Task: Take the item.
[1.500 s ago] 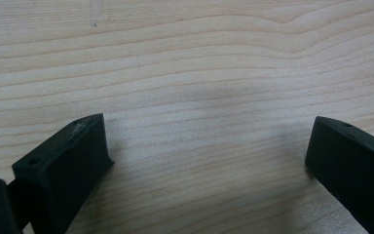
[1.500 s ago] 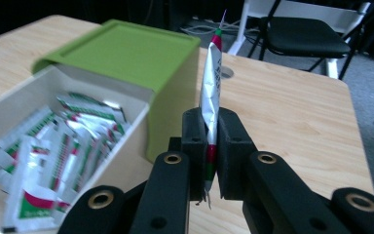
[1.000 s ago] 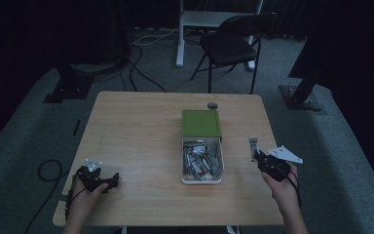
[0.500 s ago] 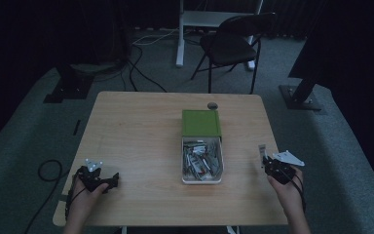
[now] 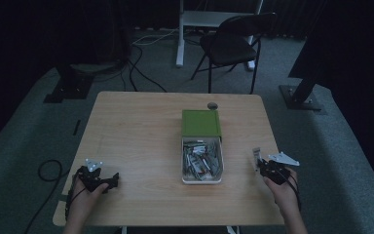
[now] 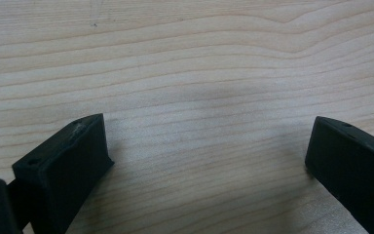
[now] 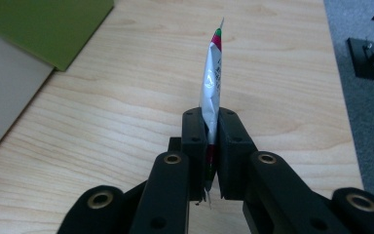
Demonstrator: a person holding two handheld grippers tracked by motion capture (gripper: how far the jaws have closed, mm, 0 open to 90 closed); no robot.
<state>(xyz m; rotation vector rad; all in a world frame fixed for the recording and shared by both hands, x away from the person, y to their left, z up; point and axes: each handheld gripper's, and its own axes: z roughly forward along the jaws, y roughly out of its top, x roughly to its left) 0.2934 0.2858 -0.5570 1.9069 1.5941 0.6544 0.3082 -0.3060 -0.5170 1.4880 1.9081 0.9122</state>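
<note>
1 silver packet [image 7: 211, 80] edge-on in right gripper [image 7: 209, 134], long axis forward.

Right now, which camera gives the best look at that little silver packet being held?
The right gripper view: the silver packet stands edge-on, pinched in the right gripper, its red and green end clear. In the high view the packet is a small sliver. The left gripper view looks at bare table.

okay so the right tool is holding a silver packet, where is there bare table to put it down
Bare wood lies ahead of the right tool and its silver packet, between the white tray and the table edge. A wider bare stretch runs left of the tray and green lid, up to the open left tool. The tray itself is crowded with packets.
</note>
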